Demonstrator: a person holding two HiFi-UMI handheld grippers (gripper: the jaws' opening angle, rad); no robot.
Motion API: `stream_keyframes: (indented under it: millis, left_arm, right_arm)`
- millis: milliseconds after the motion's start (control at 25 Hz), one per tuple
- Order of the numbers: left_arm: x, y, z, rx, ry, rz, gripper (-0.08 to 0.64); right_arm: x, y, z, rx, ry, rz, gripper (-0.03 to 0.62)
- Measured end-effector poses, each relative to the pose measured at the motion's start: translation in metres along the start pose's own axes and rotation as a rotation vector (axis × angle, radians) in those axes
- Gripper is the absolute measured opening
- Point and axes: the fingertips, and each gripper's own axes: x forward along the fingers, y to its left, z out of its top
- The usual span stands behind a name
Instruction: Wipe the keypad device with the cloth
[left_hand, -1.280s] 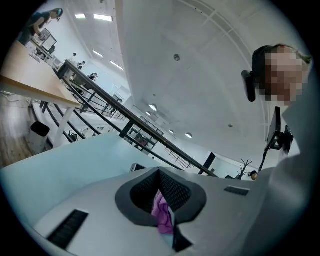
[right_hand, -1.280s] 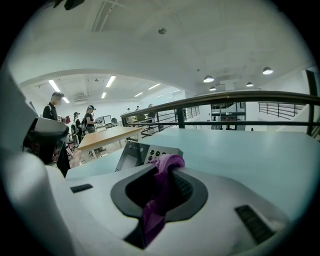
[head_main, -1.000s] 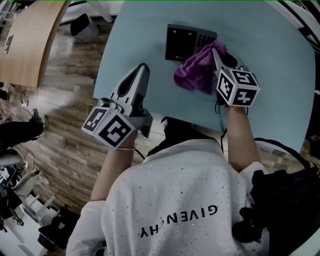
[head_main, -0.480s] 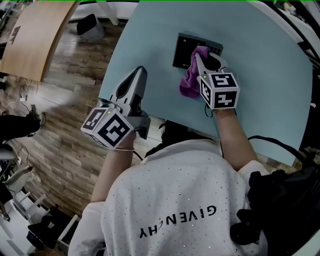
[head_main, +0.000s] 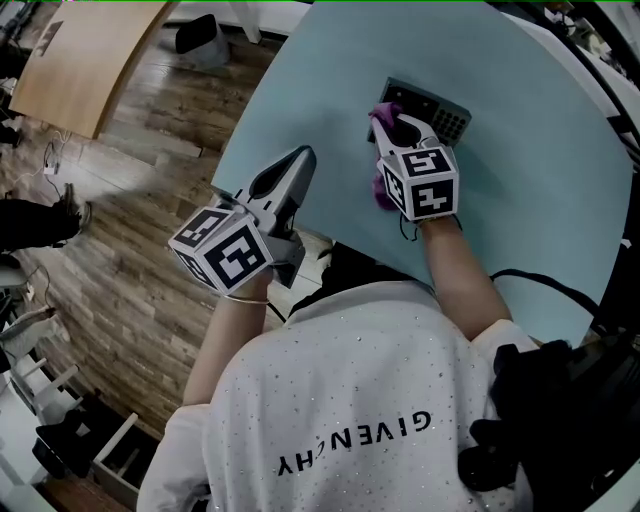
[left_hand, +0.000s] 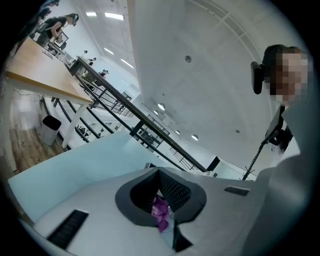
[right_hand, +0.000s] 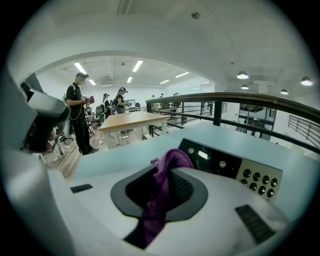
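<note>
A pale blue table is filling most of the head view, with wooden flooring showing beyond its left edge. The black keypad device is lying flat on the table near its far side; in the right gripper view its dark display panel and the lighter panel of round buttons are facing up.

The right gripper is reaching over the device's near left part, its jaws clamping the purple cloth. The cloth is bunching between the jaws and trailing down below them, draping onto the device.

The left gripper is hovering over the table's near left edge, well apart from the device. Its jaws are sitting almost together, gripping nothing, with a sliver of purple showing through the slit between them.
</note>
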Motion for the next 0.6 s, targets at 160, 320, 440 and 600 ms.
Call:
stream_keyframes:
  millis: [160,320,440,600]
  left_arm:
    - [0.005,0.004,0.004,-0.014,-0.001,-0.004,0.002]
    - [0.019,0.003,0.003,-0.015,0.024,-0.030,0.002]
    - [0.030,-0.003,-0.006,-0.015,0.054,-0.059,0.002]
    - [0.040,-0.012,-0.016,-0.010,0.079,-0.088,0.002]
  right_arm:
    - [0.003,0.002,0.002,-0.038,-0.002,0.019,0.044]
    - [-0.001,-0.005,0.000,-0.047,-0.002,0.012,0.044]
    - [-0.011,-0.015,-0.008,-0.038,-0.003,-0.009,0.044]
    - [-0.025,-0.029,-0.020,-0.033,-0.001,-0.044,0.044]
